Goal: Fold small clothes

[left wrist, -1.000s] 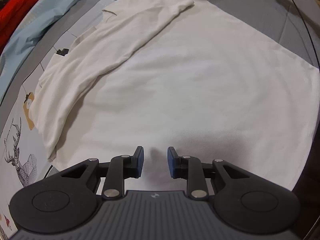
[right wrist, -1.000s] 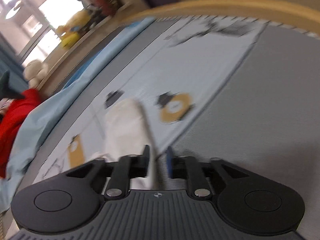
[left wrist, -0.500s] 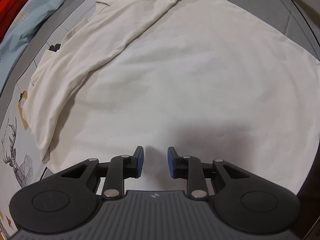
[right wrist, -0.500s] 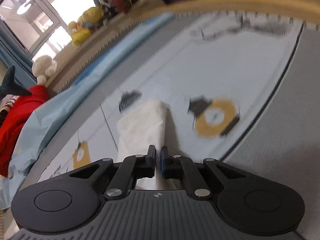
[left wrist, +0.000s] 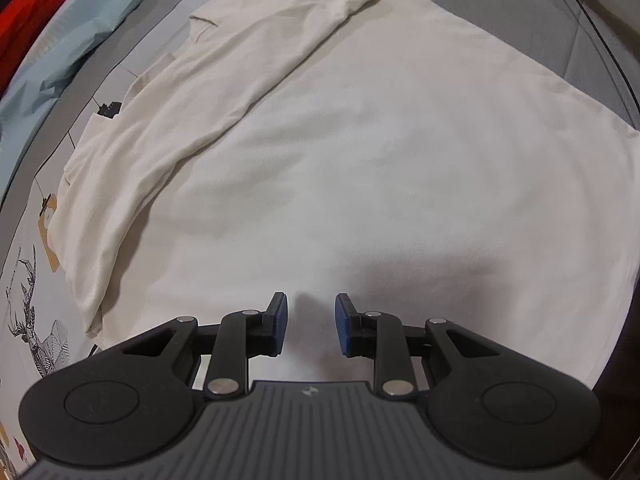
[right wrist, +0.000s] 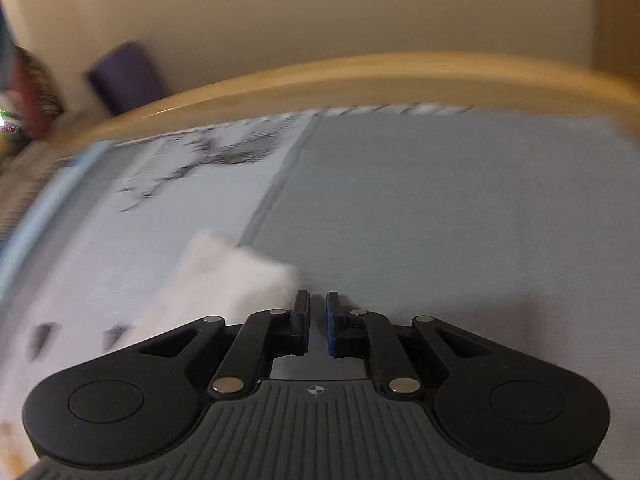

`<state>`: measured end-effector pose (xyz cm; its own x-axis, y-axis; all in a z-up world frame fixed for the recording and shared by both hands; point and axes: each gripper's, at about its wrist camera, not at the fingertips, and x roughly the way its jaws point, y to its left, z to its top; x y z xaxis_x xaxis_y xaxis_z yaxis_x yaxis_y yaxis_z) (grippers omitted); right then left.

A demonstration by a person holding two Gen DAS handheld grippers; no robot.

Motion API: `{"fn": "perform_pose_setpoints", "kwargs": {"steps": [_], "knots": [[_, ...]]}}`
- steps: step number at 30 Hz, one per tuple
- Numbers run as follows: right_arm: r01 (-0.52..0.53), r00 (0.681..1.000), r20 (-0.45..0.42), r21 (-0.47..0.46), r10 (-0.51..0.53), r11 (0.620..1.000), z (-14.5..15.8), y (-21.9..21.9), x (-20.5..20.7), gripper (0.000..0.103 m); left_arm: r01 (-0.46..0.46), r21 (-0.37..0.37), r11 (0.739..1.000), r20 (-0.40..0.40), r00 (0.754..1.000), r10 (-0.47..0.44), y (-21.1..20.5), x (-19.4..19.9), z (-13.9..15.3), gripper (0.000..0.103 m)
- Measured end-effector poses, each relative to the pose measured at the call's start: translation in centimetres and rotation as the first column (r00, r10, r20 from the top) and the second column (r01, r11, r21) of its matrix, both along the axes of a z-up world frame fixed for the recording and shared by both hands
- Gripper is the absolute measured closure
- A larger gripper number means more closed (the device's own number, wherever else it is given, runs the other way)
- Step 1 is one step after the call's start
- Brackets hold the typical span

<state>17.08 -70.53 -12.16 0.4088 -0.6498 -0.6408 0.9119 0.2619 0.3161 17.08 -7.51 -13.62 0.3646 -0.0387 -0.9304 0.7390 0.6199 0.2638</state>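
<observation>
White T-shirt (left wrist: 380, 152) lies flat on bed (right wrist: 440, 220), one side folded in. Left claw (left wrist: 307, 322) apart, empty; right claw (right wrist: 317, 322) opening, nothing between. Grab far sleeve (right wrist: 240, 276) w/ right, fold inward evenly.

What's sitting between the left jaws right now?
Only the flat white shirt below the left gripper; its jaws stand apart, gripping nothing, as the left wrist view shows.
</observation>
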Motion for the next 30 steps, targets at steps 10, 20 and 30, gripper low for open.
{"fn": "perform_pose_setpoints", "kwargs": {"steps": [10,20,30], "knots": [[-0.809,0.554,0.229,-0.078,0.801,0.582,5.3,17.9,9.7,0.065,-0.134,-0.072,0.988,0.135,0.981,0.142,1.1,1.8,2.1,0.073],[-0.966,0.247,0.055,0.099,0.968,0.241,0.3,32.0,13.7,0.064,-0.185,-0.173,0.967,0.198,0.956,0.218,2.9,2.3,3.6,0.07],[-0.993,0.095,0.311,-0.037,0.946,0.112,9.9,37.7,10.4,0.1,-0.099,-0.491,0.865,0.285,0.92,0.267,1.9,2.2,5.4,0.056]]}}
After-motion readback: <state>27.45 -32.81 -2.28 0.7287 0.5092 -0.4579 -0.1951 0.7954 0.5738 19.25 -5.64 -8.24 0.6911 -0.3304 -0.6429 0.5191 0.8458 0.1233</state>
